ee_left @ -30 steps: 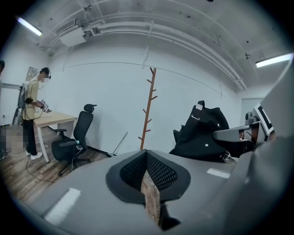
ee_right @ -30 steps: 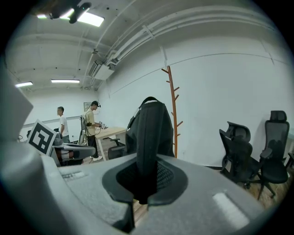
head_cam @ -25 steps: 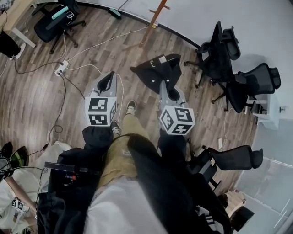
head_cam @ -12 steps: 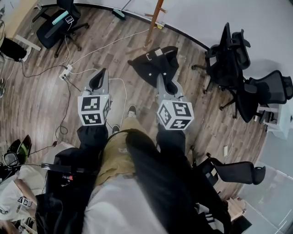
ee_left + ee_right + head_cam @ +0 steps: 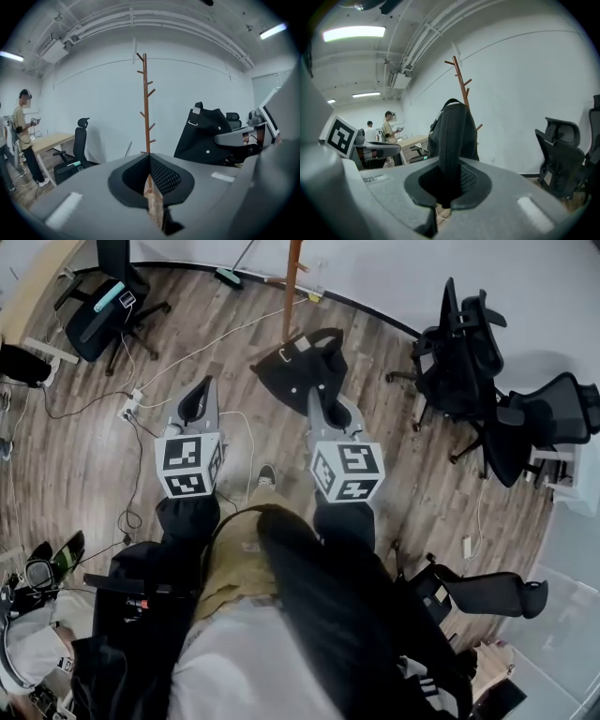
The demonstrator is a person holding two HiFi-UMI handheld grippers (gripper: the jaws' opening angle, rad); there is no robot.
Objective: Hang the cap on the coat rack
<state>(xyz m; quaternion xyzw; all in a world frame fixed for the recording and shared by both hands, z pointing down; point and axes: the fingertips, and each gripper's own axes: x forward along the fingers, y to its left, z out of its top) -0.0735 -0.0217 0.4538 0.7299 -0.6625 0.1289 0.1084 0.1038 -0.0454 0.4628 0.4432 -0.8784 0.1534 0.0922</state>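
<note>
The black cap hangs from my right gripper, whose jaws are shut on its fabric. In the right gripper view the cap rises straight out of the jaws and covers the lower part of the wooden coat rack. The coat rack stands by the white wall, just beyond the cap. My left gripper is to the left of the cap, shut, with nothing between its jaws. The left gripper view has the coat rack dead ahead and the cap off to the right.
Black office chairs crowd the right side, and another chair lies at the lower right. A further chair is at the upper left. A power strip with cables runs over the wooden floor. People stand by a far desk.
The person has stepped closer to the coat rack: its pole now stands right behind the cap. Both grippers hold their places side by side, the cap still gripped in the right one.
</note>
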